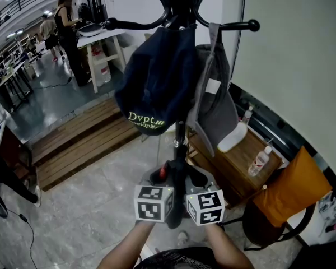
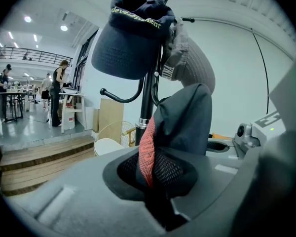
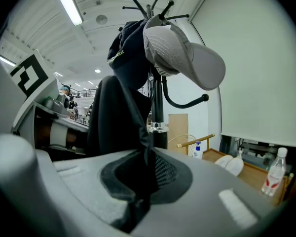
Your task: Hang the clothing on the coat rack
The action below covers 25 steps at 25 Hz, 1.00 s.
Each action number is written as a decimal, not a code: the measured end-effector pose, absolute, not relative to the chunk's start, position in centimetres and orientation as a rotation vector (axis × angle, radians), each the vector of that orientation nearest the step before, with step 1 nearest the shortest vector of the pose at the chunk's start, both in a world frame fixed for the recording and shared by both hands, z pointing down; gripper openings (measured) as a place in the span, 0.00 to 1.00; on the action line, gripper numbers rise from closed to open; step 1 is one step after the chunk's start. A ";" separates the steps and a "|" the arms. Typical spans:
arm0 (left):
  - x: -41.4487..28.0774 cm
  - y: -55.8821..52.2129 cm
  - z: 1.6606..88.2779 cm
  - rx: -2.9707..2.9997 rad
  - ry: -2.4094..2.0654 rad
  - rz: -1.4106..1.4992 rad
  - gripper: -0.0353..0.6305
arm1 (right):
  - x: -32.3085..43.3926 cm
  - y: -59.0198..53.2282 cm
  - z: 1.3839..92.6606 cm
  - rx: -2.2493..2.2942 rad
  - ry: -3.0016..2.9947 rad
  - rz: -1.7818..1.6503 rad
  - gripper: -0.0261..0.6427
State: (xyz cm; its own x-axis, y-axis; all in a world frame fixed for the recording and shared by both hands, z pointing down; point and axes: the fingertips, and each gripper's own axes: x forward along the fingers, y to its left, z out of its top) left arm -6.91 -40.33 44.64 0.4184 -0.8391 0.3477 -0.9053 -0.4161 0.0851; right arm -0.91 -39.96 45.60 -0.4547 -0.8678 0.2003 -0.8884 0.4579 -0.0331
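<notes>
A black coat rack (image 1: 180, 7) rises straight ahead. On its hooks hang a navy cap (image 1: 154, 83) with pale lettering and a grey cap (image 1: 215, 102). Low in the head view, my left gripper (image 1: 167, 176) and right gripper (image 1: 188, 178) sit side by side in front of the pole. Both are shut on one dark cloth item (image 1: 175, 206) with a red strip. In the left gripper view the jaws (image 2: 158, 181) pinch the dark cloth (image 2: 185, 122) below the navy cap (image 2: 128, 38). In the right gripper view the jaws (image 3: 145, 177) clamp the same cloth (image 3: 113, 117) under the grey cap (image 3: 182, 53).
A wooden cabinet (image 1: 235, 164) with a bottle (image 1: 260, 160) stands right of the pole, with an orange-cushioned chair (image 1: 288, 189) beside it. Wooden steps (image 1: 84, 139) lie to the left. People (image 1: 67, 27) stand at tables far back left. A white wall closes the right side.
</notes>
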 end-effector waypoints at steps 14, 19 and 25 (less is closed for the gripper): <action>-6.4 -39.6 44.9 2.432 -1.477 0.383 0.11 | -1.2 -39.1 45.9 1.507 -2.558 0.226 0.07; -6.0 -39.2 45.1 2.451 -1.442 0.403 0.11 | -1.1 -38.8 45.7 1.524 -2.551 0.222 0.09; -6.1 -38.5 45.0 2.449 -1.444 0.412 0.13 | -1.1 -38.1 45.1 1.531 -2.563 0.211 0.10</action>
State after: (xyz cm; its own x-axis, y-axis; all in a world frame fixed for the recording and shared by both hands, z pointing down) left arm -6.08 -38.50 45.01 0.4633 -0.8036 0.3736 -0.8797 -0.4679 0.0846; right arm -1.09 -38.14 45.08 -0.4685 -0.8609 0.1985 -0.8817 0.4696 -0.0444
